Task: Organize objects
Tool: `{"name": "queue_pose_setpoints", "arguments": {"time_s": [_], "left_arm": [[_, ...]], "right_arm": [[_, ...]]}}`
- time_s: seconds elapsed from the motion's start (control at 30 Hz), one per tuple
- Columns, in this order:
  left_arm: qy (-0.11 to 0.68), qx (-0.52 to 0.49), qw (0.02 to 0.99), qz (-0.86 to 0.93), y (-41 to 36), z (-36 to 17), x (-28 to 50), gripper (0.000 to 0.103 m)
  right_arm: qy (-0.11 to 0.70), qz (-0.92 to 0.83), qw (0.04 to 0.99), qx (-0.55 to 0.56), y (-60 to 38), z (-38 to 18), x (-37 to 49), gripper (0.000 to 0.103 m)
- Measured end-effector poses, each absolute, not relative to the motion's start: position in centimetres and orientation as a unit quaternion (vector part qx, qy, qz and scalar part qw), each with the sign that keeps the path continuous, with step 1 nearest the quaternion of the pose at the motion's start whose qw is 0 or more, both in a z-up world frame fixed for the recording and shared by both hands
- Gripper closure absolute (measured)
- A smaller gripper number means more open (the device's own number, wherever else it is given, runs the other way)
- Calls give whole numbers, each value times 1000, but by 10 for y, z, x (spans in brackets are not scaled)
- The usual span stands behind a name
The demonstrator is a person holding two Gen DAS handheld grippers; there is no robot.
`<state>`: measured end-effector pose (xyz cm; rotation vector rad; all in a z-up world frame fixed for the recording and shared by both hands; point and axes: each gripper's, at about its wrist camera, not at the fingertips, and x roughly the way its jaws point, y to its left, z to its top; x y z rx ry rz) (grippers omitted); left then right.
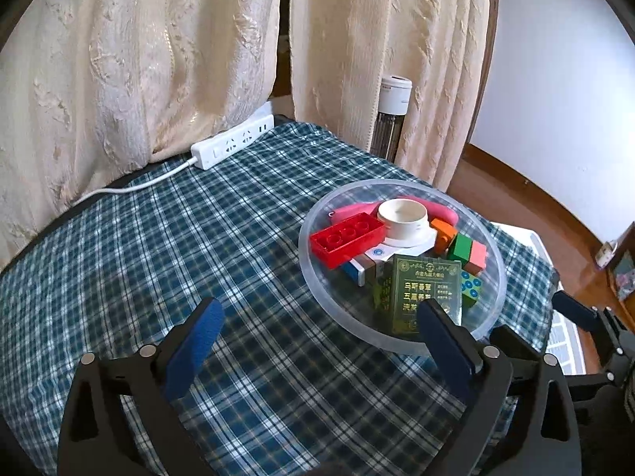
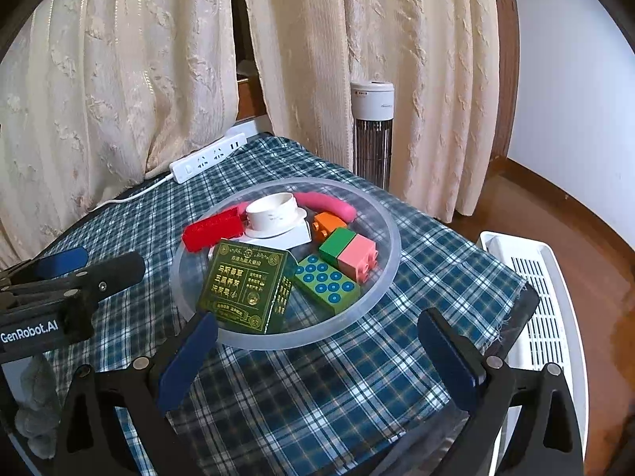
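Observation:
A clear round bowl stands on the plaid-covered table. In it lie a red brick, a white cup, a pink curved piece, an orange brick, a green-and-pink brick, a green brick with blue dots and a dark green box leaning at the bowl's near side. My left gripper is open; its right finger overlaps the bowl's near rim and nothing is between the pads. My right gripper is open just short of the bowl's near rim.
A white power strip with its cable lies at the table's far edge under cream curtains. A white tower fan stands behind the table. A white slatted basket sits beside the table's right edge, above a wooden floor.

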<state>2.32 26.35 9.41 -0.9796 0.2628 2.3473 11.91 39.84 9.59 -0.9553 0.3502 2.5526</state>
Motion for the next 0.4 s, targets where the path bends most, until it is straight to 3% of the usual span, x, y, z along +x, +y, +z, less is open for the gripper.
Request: {"name": "queue_pose_setpoints", "arguments": {"time_s": [0.4], "left_arm": [[136, -350, 275, 885, 269, 88, 29, 4]], "right_arm": [[132, 909, 189, -347, 399, 91, 117, 1]]}}
